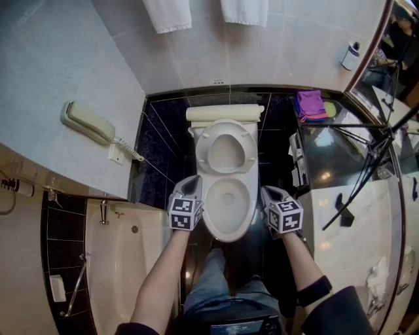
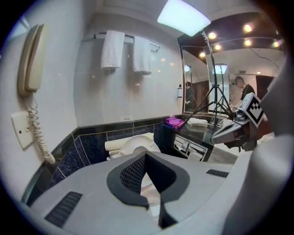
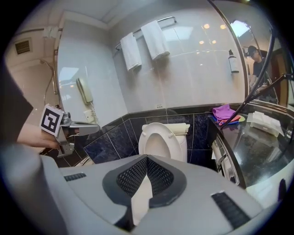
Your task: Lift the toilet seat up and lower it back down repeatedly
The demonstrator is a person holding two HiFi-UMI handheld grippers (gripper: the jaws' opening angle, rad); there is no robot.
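Wall phone (image 1: 87, 122): mounted on the left wall, with its coiled cord hanging below.
Towels (image 1: 168, 14): two white towels hang on the wall above the toilet.
Counter (image 1: 340, 154): dark glossy top to the right of the toilet, with a purple cloth (image 1: 309, 105) lying at its back corner.
Tripod (image 2: 211, 78): stands at the counter side, well apart from the toilet.
Obstructions: nothing lies between either gripper and the toilet.
Toilet seat (image 1: 203, 150): white ring, raised upright and leaning back against the cistern, behind the bowl.
Toilet bowl (image 1: 226, 235): uncovered, with a pale interior. Its contents cannot be made out.
Bathtub (image 1: 124, 275): cream, at lower left beside the toilet.
Left gripper (image 1: 192, 183): beside the bowl's left edge. Its jaws are closed tip to tip and grip nothing.
Right gripper (image 1: 270, 193): beside the bowl's right edge. Its jaws are fully closed and grip nothing.
Seat contact: both grippers are apart from the seat.
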